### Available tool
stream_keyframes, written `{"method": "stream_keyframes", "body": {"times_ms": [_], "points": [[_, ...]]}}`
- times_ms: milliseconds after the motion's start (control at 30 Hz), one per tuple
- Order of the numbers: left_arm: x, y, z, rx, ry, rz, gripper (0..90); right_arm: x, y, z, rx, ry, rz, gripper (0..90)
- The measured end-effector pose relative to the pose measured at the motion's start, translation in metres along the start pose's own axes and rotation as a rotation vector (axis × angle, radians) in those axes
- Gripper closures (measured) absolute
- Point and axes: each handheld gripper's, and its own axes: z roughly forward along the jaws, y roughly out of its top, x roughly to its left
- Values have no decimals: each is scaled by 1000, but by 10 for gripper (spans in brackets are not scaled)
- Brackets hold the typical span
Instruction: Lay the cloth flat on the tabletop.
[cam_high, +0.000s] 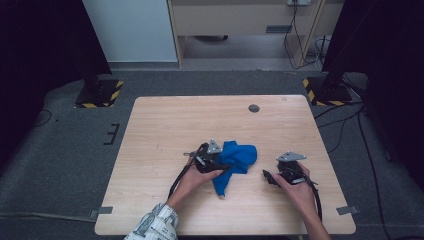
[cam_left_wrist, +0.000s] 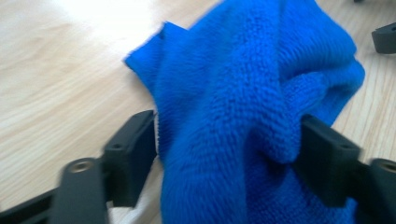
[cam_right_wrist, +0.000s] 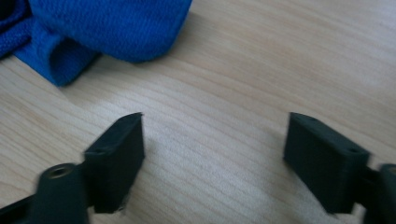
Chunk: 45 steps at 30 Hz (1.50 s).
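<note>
The high view sits above the person's side of the table (cam_high: 165, 120) and looks forward and down, far enough off to take in the whole tabletop and the floor beyond it. The left gripper view rides low on the left gripper (cam_high: 226, 169), looking along its two black jaws, very close to the blue cloth (cam_left_wrist: 252, 107) (the weave is plain to see). The right gripper view rides on the right gripper (cam_right_wrist: 212, 161) and looks down along its jaws at the wood from close by. All three views share the cloth and the tabletop around it; the right gripper (cam_high: 268, 176) also appears from above.
</note>
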Motion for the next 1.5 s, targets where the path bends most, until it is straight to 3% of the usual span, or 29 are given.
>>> {"method": "stream_keyframes", "body": {"times_ms": [133, 233, 300, 433, 600, 733, 800, 867, 967, 1100, 1200, 1300, 1500], "points": [[-1, 2, -13, -45, 8, -16, 181, 3, 4, -5, -45, 24, -11, 343], [-6, 2, -27, -75, 17, -1, 167, 8, 9, -11, -98, 53, -54, 443], [-9, 2, -35, -90, 4, 1, 163, 9, 9, -12, -107, 57, -66, 458], [-15, 0, -49, -93, 33, 9, 162, 15, 10, -11, -114, 89, -108, 506], [-23, -18, -65, -88, 75, -8, 162, 25, 13, -8, -125, 119, -122, 462], [-30, -32, -75, -65, 90, 9, 161, 30, 15, -6, -133, 128, -151, 474], [-36, -38, -83, -61, 133, -5, 166, 32, 16, -5, -137, 128, -163, 447], [-42, -42, -87, -59, 158, -7, 183, 34, 18, -2, -121, 133, -204, 395], [-46, -45, -90, -57, 143, -3, 175, 38, 20, 6, -115, 114, -237, 331], [-49, -50, -90, -37, 120, 5, 144, 43, 23, 14, -106, 90, -260, 329], [-53, -55, -89, -14, 89, 7, 127, 47, 25, 21, -98, 80, -283, 438], [-59, -55, -87, 0, 76, 33, 109, 51, 26, 24, -108, 70, -313, 603], [-68, -56, -77, 27, 57, 62, 107, 51, 28, 20, -128, 85, -306, 826]]}}
